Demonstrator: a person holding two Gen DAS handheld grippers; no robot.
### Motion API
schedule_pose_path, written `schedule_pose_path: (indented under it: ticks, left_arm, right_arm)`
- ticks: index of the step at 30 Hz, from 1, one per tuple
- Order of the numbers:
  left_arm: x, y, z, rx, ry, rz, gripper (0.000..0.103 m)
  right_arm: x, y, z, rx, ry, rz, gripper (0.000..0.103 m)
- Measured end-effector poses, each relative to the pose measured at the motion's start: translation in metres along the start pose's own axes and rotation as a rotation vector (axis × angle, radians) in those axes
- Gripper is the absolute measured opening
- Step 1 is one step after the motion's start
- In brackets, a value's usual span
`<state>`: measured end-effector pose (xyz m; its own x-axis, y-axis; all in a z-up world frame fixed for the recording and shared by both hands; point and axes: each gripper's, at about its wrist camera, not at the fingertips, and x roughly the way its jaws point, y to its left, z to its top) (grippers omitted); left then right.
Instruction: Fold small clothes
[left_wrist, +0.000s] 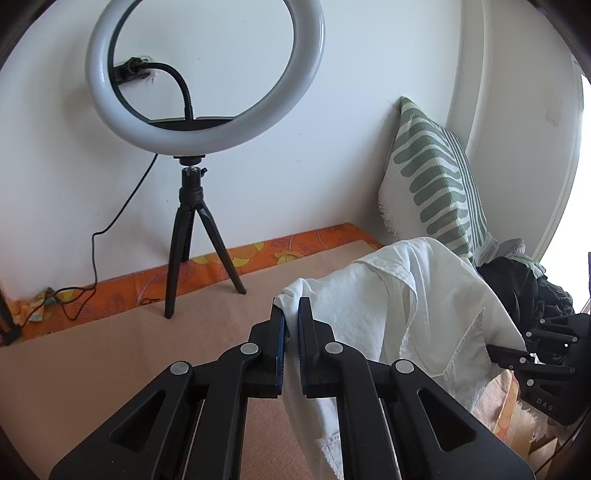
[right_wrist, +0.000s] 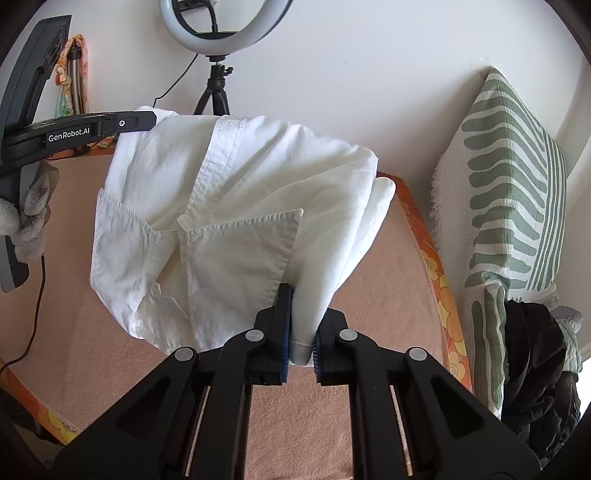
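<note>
A white garment with pockets and seams (right_wrist: 221, 192) hangs in the air above the peach cloth surface (right_wrist: 369, 310), stretched between both grippers. My right gripper (right_wrist: 300, 314) is shut on a bunched edge of it at the near side. My left gripper (left_wrist: 291, 317) is shut on another edge; the garment (left_wrist: 406, 306) drapes off to its right. In the right wrist view the left gripper (right_wrist: 147, 120) holds the far left corner. In the left wrist view the right gripper (left_wrist: 495, 350) shows at the right edge.
A ring light on a black tripod (left_wrist: 192, 236) stands by the white wall. A green-striped cushion (right_wrist: 509, 206) leans at the right, with dark clothes (right_wrist: 535, 376) piled beside it. An orange floral border (left_wrist: 258, 258) edges the surface. A black cable (left_wrist: 92, 258) runs at the left.
</note>
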<state>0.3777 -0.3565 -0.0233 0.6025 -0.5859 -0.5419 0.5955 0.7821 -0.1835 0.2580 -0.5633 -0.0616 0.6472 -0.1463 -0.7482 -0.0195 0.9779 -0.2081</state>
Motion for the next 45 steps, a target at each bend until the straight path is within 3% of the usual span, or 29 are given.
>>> schedule_pose_path:
  ticks: [5,13,17,18,19,23,26,33,37,39,45]
  left_arm:
    - [0.055,-0.003,0.004,-0.019,0.041,0.011,0.005]
    - [0.120,-0.001,-0.001,0.007,0.103,0.104,0.006]
    - [0.131,0.001,0.001,0.017,0.150,0.159,0.013]
    - [0.128,0.001,0.002,0.013,0.148,0.155,0.021]
    - [0.124,0.001,0.004,0.019,0.139,0.162,0.028]
    - [0.098,-0.006,0.006,0.057,0.116,0.101,0.035]
    - [0.074,-0.016,0.006,0.080,0.103,0.059,0.056]
    - [-0.004,-0.037,0.012,0.126,0.031,0.030,0.064]
    - [-0.048,-0.043,0.014,0.127,-0.003,0.017,0.068]
    - [-0.070,-0.045,0.012,0.133,-0.017,0.010,0.074]
    - [-0.132,-0.049,-0.006,0.147,-0.054,0.031,0.079]
  right_arm:
    - [0.051,-0.028,0.017,-0.034,0.021,-0.035,0.010]
    - [0.124,-0.057,0.020,-0.015,0.098,-0.027,0.010]
    - [0.140,-0.062,0.013,-0.012,0.162,-0.160,0.030]
    - [0.140,-0.065,0.010,0.001,0.170,-0.173,0.035]
    - [0.138,-0.068,0.008,0.027,0.178,-0.184,0.046]
    - [0.114,-0.073,0.004,0.081,0.148,-0.173,0.050]
    - [0.089,-0.069,0.008,0.103,0.109,-0.173,0.059]
    - [0.017,-0.048,0.019,0.153,0.005,-0.161,0.060]
    - [-0.023,-0.039,0.019,0.175,-0.055,-0.144,0.070]
    - [-0.041,-0.034,0.018,0.184,-0.080,-0.141,0.070]
    - [-0.090,-0.006,0.007,0.175,-0.150,-0.169,0.071]
